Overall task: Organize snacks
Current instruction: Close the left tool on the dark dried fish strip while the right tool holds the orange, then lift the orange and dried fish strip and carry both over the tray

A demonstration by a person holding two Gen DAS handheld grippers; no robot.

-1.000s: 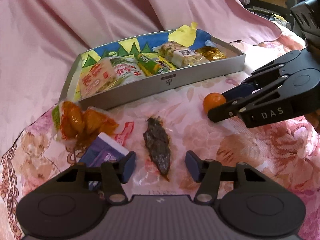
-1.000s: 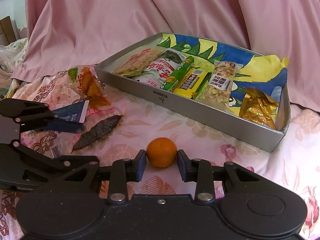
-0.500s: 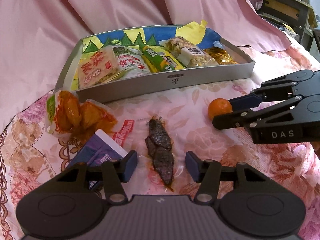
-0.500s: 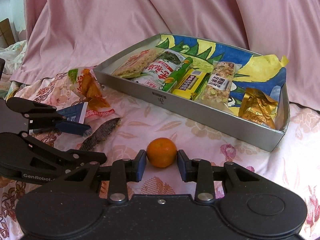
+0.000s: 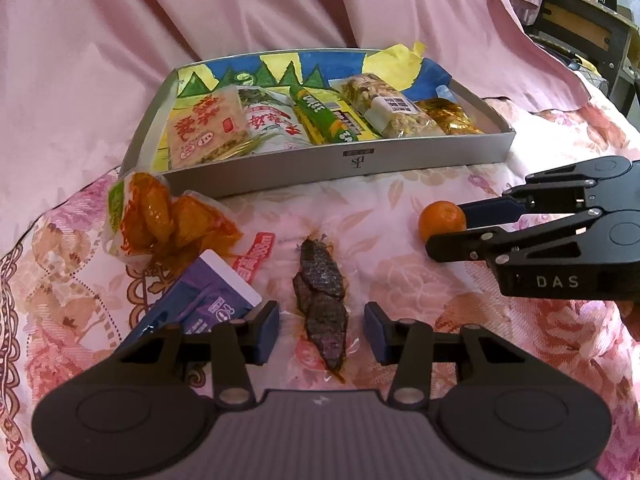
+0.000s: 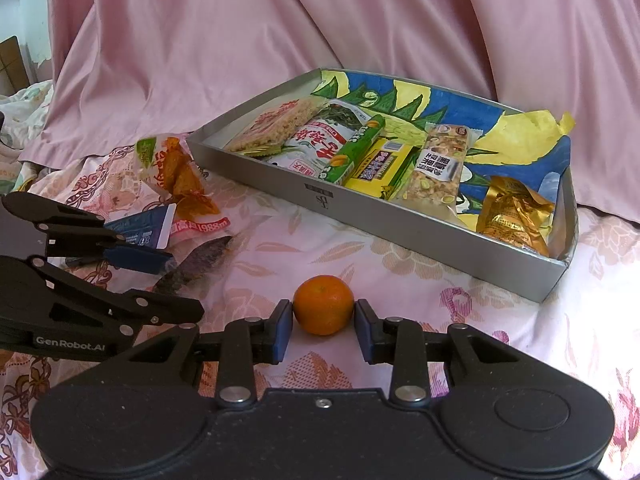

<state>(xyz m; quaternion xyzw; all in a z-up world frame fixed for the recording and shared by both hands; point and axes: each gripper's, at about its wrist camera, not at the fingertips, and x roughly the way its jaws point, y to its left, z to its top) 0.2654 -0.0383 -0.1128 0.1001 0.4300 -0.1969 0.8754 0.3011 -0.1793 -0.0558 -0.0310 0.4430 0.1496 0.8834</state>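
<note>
The right gripper (image 6: 323,326) clasped the mandarin (image 6: 323,305) on the floral cloth (image 6: 400,280) before the tray (image 6: 420,236); the left gripper (image 5: 321,330), jaws narrowing yet untouching, straddled the dried fish packet (image 5: 322,308)

the left gripper (image 5: 321,332) has rolled slightly, so the silver tray (image 5: 400,156) now sits more level in its view; its jaws have just been closing around the dark dried-meat packet (image 5: 322,308), pads not yet touching it
</note>
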